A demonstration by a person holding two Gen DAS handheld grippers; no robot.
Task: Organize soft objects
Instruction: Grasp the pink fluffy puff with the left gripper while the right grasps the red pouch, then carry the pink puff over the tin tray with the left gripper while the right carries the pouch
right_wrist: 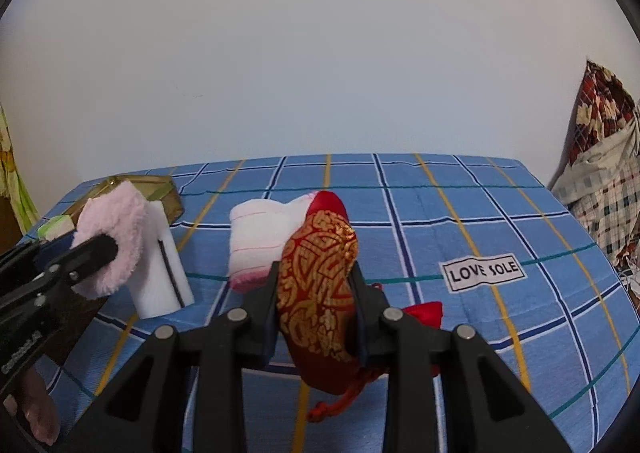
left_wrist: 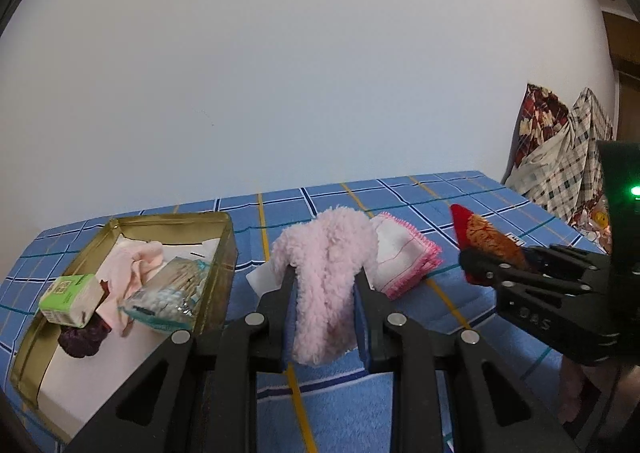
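My left gripper [left_wrist: 324, 277] is shut on a fluffy pink cloth [left_wrist: 328, 241], held off the bed with its end hanging down between the fingers. In the right wrist view that gripper [right_wrist: 100, 249] and the pink cloth [right_wrist: 116, 221] are at the far left. My right gripper [right_wrist: 316, 271] is shut on a red pouch with gold brocade [right_wrist: 320, 285], whose red tassel cord dangles below. The left wrist view shows this pouch [left_wrist: 488, 237] at the right. A folded white cloth with pink edging [left_wrist: 404, 257] lies on the bed between the two grippers.
A gold tin [left_wrist: 226, 253] at the left holds a pale pink cloth, a green carton, a bag of cotton swabs and a dark maroon item. A white foam block [right_wrist: 160, 273] lies beside it. A second red piece [right_wrist: 424, 313] lies on the blue checked sheet [right_wrist: 520, 213]. Patterned bedding [right_wrist: 600, 173] is piled at the right.
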